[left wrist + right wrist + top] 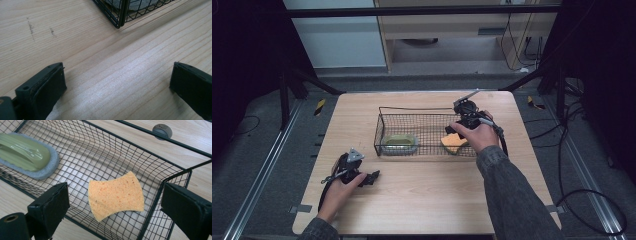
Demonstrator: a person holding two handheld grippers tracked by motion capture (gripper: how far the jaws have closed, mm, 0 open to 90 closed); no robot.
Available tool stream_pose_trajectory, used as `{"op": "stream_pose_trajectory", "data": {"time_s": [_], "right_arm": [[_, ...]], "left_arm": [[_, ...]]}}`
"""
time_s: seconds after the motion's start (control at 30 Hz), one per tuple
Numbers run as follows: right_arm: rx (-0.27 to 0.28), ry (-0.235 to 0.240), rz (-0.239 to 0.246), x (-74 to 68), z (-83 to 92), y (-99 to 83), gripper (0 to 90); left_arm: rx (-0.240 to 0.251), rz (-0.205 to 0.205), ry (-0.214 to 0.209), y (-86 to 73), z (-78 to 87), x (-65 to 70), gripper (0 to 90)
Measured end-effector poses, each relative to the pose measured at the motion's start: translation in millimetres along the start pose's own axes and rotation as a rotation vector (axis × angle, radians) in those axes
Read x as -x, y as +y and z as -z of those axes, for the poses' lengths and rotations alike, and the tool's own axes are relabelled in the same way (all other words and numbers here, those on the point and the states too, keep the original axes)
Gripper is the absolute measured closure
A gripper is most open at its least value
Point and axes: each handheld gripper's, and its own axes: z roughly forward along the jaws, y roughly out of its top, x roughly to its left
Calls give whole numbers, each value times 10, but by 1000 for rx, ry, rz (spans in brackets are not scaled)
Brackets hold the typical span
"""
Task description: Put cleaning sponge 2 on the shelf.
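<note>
**Sponge lying loose in wire basket, both tongs spread**

Sponge (pixel 116 195) in orange, a flat pad with pinched-in sides and a pitted, open-pored face, lies on the mesh floor of the wire basket (pixel 105 152) near its right-hand end as the high view shows it. We find it flat and resting free, with nothing pressing on it.

We record the right tongs (pixel 113 207) poised over that end of the basket, jaws spread wide, one to each side of the sponge in the right gripper view and neither touching it. The jaw pads are matt black and rectangular.

The basket is a rectangular tray of thin black wire in a square grid, with a heavier rim rod and rounded corners. At its other end we note a scrubbing brush (pixel 25 153): a glossy olive-green moulded grip, smooth and ridged along its length, seated on a grey, fuzzy oval pad.

We see the left tongs (pixel 117 82) low over bare tabletop (pixel 112 75), jaws spread with only wood between them, near the basket's front left corner (pixel 119 17). The tabletop is pale wood with a straight, fine grain; faint dark scuff marks show on it in the left gripper view. A round grey cap (pixel 162 130) sits flush in the wood beyond the basket.

We find no brand, label or legible writing on any item.
</note>
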Motion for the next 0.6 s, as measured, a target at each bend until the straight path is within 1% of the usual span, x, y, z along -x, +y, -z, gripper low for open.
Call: {"op": "stream_pose_trajectory", "data": {"time_s": [0.17, 0.33, 0.43, 0.47, 0.6], "right_arm": [[31, 11, 0, 70, 71, -91, 72], [57, 18, -21, 164, 145, -211, 70], [72, 14, -19, 217, 188, -270, 69], [78, 17, -26, 240, 207, -298, 68], [101, 7, -35, 318, 270, -386, 67]], "left_arm": [[0, 2, 0, -1, 0, 2, 0], [-2, 0, 0, 0, 1, 0, 0], [-1, 2, 0, -1, 1, 1, 0], [-1, 1, 0, 0, 1, 1, 0], [-2, 3, 1, 1, 0, 1, 0]]}}
